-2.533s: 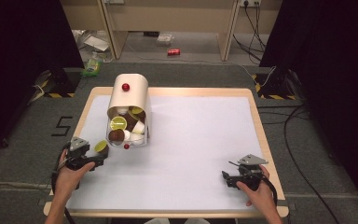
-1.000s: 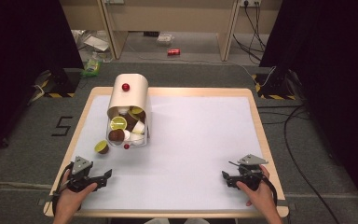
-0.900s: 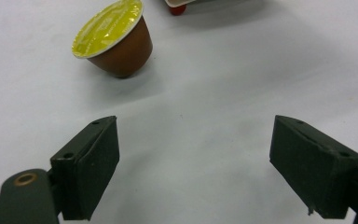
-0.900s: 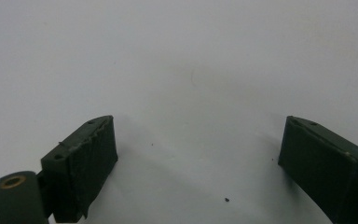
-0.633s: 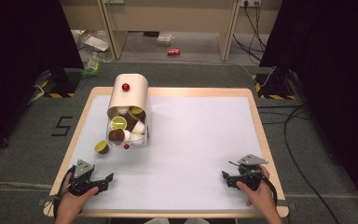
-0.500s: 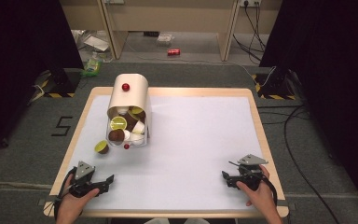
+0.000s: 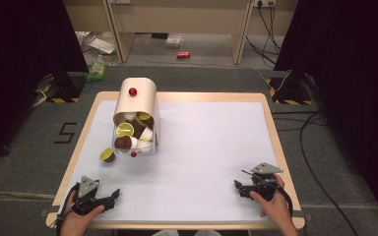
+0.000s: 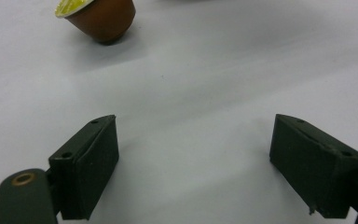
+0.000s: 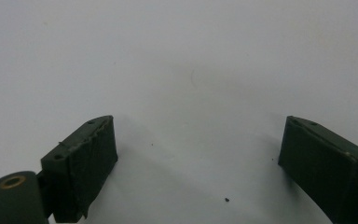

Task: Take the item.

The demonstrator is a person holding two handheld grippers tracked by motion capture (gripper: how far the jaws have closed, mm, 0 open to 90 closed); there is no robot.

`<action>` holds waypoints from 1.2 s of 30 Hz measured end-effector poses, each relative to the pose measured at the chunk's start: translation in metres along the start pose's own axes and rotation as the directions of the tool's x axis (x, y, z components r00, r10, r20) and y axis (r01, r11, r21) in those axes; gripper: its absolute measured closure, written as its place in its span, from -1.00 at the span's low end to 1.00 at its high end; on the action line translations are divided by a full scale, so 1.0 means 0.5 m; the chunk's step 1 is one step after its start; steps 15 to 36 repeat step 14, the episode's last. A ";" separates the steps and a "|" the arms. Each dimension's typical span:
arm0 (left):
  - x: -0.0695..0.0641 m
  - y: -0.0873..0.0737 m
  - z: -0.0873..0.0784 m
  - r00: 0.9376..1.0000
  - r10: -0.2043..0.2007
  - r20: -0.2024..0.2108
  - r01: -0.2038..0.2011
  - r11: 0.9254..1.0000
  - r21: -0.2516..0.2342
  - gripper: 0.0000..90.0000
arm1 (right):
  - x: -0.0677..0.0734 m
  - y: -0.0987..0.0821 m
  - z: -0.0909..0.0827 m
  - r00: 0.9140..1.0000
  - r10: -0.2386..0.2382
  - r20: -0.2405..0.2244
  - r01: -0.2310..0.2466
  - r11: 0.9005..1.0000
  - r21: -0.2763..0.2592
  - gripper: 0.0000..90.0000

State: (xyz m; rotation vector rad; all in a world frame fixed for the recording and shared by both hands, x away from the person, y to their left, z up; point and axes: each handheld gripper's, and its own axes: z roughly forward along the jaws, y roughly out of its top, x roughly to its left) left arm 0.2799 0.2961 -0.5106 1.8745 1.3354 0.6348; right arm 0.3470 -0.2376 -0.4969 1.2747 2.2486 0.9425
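- At the near left corner of the worktop (image 7: 211, 147), the left gripper (image 7: 112, 195) rests low in the person's hand, jaws spread wide with nothing between them; in the left gripper view (image 8: 193, 163) only bare white surface lies in the gap.
- Ahead of that gripper, well apart from it, a brown capsule (image 7: 107, 155) with a yellow-green lid lies alone on the white surface; the left gripper view shows it (image 8: 98, 16) tilted on its side, lid turned up and to the left.
- Just beside the capsule, to its right, a cream bin (image 7: 139, 101) lies tipped over with its mouth toward the person; a red knob (image 7: 133, 91) sits on its upper side.
- Inside the bin's mouth, a heap of capsules (image 7: 134, 132), brown, white and yellow-lidded, is packed together; how many cannot be told.
- On the surface just in front of the mouth, a small red bead (image 7: 133, 154) lies between the lone capsule and the heap.
- At the near right corner, the right gripper (image 7: 237, 186) is held in the person's right hand (image 7: 275, 209), jaws likewise spread and empty; the right gripper view (image 9: 196, 170) shows plain worktop between them.
- Beyond the worktop's far edge, a red can (image 7: 183, 54) lies on the floor.
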 end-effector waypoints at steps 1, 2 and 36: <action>-0.003 -0.005 -0.001 1.000 -0.005 -0.008 0.005 1.000 -0.014 -0.67 | 0.000 0.000 0.000 1.000 0.000 -0.001 0.000 1.000 0.000 -0.75; -0.003 -0.005 -0.001 1.000 -0.005 -0.008 0.005 1.000 -0.014 -0.67 | 0.000 0.000 0.000 1.000 0.000 -0.001 0.000 1.000 0.000 -0.75; -0.002 -0.015 -0.001 1.000 -0.008 -0.008 0.008 0.999 -0.048 -0.67 | 0.000 0.000 0.000 1.000 0.000 -0.001 0.000 1.000 0.000 -0.75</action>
